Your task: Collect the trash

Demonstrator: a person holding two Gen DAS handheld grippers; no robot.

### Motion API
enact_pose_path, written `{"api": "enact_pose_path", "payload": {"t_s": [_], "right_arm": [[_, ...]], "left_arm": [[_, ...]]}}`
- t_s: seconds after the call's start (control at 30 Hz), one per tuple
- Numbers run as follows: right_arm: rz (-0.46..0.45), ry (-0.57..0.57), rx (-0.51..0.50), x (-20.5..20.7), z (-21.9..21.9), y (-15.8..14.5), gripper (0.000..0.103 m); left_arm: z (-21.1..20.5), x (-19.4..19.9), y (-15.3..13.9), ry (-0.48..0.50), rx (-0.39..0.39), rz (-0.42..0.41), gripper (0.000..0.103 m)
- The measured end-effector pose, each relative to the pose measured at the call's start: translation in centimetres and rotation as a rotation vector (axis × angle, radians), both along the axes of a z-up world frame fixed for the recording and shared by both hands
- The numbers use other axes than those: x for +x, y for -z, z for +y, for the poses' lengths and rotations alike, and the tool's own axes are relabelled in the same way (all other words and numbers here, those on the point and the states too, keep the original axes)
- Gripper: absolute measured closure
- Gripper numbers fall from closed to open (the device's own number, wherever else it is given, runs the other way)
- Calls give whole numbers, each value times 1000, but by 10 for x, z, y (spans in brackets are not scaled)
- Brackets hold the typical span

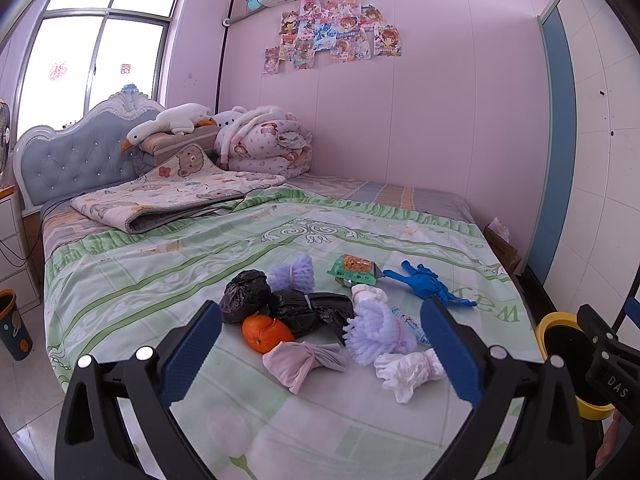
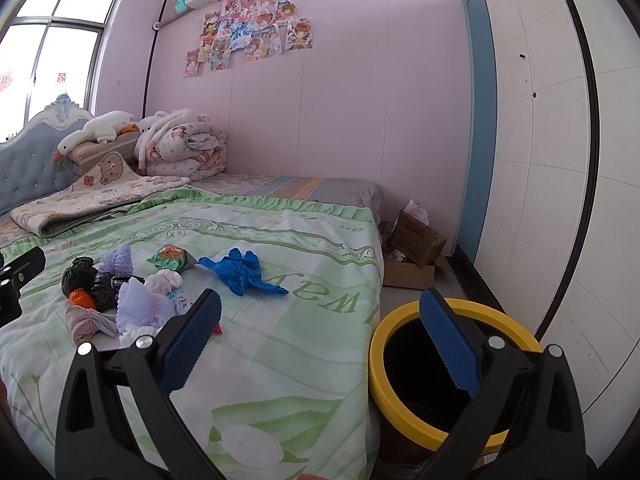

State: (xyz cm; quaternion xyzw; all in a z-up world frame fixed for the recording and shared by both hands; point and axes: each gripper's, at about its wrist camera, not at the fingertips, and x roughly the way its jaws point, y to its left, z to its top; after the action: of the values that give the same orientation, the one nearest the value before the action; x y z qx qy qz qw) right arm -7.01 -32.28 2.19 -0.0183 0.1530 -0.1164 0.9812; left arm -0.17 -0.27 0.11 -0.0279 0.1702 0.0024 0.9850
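Note:
Several pieces of trash lie in a heap on the green bedspread [image 1: 160, 264]: black bags [image 1: 244, 296], an orange peel [image 1: 266, 333], purple foam nets [image 1: 376, 334], a pink wad [image 1: 298, 362], a white foam net [image 1: 408, 372], a green snack wrapper [image 1: 356, 270] and a blue glove [image 1: 430, 284]. My left gripper [image 1: 320, 344] is open, hovering over the near side of the heap with nothing between its fingers. My right gripper [image 2: 320, 336] is open and empty, with its right finger over a yellow-rimmed black bin [image 2: 400, 396] beside the bed. The blue glove [image 2: 244, 272] lies ahead of it.
Folded quilts and plush toys [image 1: 176, 124] fill the head of the bed. Cardboard boxes [image 2: 416, 248] sit on the floor past the bed's foot. A wardrobe [image 2: 540, 160] lines the right wall. A dark cup-shaped bin [image 1: 14, 328] stands on the floor at the left.

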Motion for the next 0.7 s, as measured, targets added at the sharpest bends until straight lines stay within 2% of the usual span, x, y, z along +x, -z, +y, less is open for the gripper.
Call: {"api": "enact_pose_path", "payload": {"t_s": [0.7], "right_arm": [[3, -8, -2, 3, 2, 1, 8]], "left_arm": [[-1, 1, 3, -5, 4, 5, 7]]}}
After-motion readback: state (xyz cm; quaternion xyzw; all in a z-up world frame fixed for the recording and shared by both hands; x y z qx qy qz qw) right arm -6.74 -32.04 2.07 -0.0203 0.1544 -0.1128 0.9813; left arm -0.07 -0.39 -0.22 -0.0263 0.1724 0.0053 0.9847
